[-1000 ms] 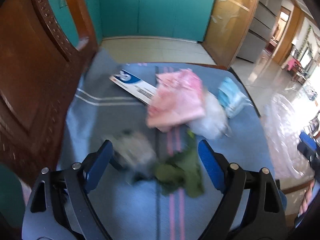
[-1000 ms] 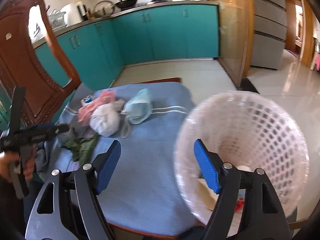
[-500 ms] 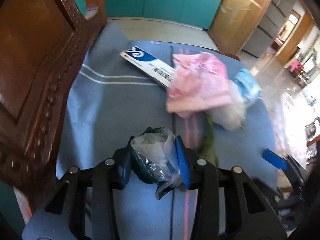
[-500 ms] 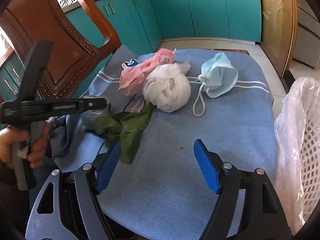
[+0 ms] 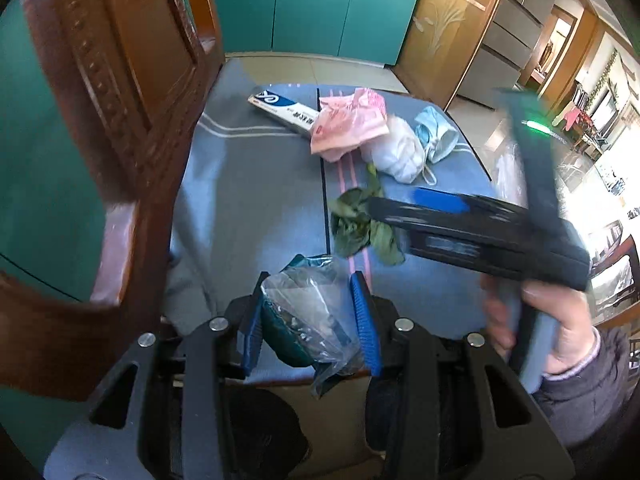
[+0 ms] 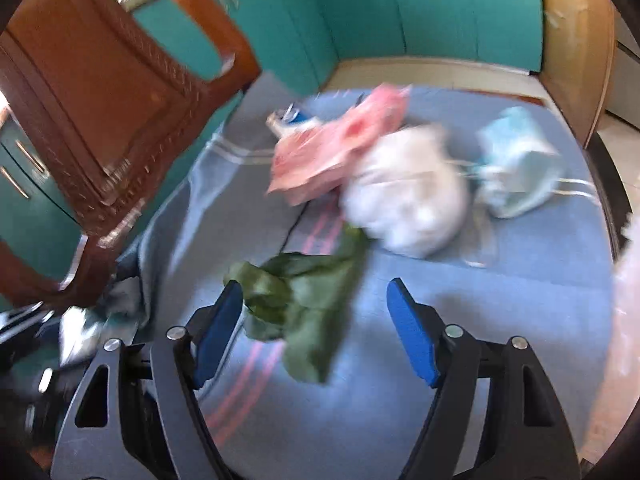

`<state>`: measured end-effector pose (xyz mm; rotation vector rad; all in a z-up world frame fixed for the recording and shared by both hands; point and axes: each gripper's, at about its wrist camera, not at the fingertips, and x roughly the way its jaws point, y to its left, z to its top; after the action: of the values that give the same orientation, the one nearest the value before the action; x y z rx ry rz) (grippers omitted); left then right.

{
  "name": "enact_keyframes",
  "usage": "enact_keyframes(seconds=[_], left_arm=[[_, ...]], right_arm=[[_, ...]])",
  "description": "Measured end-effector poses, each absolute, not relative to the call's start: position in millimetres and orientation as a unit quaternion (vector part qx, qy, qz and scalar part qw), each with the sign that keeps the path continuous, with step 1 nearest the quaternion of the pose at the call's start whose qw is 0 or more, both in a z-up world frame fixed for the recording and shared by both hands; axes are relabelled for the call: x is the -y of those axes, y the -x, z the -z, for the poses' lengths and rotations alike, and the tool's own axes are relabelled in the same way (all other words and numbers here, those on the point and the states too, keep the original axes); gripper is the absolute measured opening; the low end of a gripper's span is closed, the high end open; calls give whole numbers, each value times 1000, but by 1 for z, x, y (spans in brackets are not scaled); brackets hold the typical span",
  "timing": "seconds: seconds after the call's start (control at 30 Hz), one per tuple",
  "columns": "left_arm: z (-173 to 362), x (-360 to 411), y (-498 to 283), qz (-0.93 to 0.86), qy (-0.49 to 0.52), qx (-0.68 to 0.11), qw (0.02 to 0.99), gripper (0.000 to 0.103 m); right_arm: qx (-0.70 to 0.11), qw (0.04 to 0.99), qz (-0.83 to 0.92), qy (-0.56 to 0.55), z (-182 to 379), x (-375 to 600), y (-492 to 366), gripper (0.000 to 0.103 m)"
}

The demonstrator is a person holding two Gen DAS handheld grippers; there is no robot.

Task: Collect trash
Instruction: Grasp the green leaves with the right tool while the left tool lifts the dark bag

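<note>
Crinkling clear-and-teal wrapper [image 5: 306, 312], clamped between left gripper [image 5: 308, 316] pads.

You've got a crumpled clear-and-dark-green plastic wrapper [image 5: 308, 312] pinched up off the blue cloth. The rest of the trash sits further back: wilted green leaves [image 6: 296, 300] nearest, then a white scrunched plastic bag [image 6: 408, 208], a pink crumpled wrapper [image 6: 340, 148] overlapping a flat blue-and-white carton [image 5: 284, 110], and a light blue face mask [image 6: 516, 180] beside the white bag.

Blue cloth [image 5: 256, 200], white and pink stripes; pink wrapper [image 5: 348, 124]; green leaves [image 6: 296, 300]; teal cabinets [image 5: 312, 4].
</note>
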<state>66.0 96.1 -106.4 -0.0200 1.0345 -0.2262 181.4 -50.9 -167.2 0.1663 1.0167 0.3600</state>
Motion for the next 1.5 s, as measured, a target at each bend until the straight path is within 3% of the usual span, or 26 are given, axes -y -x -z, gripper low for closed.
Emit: enact_keyframes(seconds=[0.1, 0.13, 0.17, 0.2, 0.33, 0.7, 0.93, 1.07, 1.5], left_arm=[[107, -100, -65, 106, 14, -494, 863, 41], [106, -101, -64, 106, 15, -493, 863, 41], [106, -101, -63, 108, 16, -492, 864, 41], [107, -100, -65, 109, 17, -491, 864, 41], [113, -96, -74, 120, 27, -488, 864, 41], [146, -47, -109, 140, -10, -493, 858, 43], [151, -33, -110, 108, -54, -486, 865, 66], [155, -33, -110, 105, -58, -493, 862, 72], [176, -30, -113, 95, -72, -514, 850, 74]], right_arm=[[-491, 859, -142, -24, 181, 25, -187, 62], [-484, 864, -136, -6, 181, 20, -185, 47], [-478, 869, -128, 18, 180, 15, -181, 42], [-475, 869, -136, 14, 179, 17, -177, 30], [-470, 869, -152, -10, 169, 46, -157, 23], [-471, 876, -91, -48, 160, 140, -101, 23], [-470, 879, -71, -31, 163, 137, -97, 46], [-469, 880, -66, -24, 164, 133, -103, 55], [-467, 883, -44, -12, 164, 139, -103, 65]])
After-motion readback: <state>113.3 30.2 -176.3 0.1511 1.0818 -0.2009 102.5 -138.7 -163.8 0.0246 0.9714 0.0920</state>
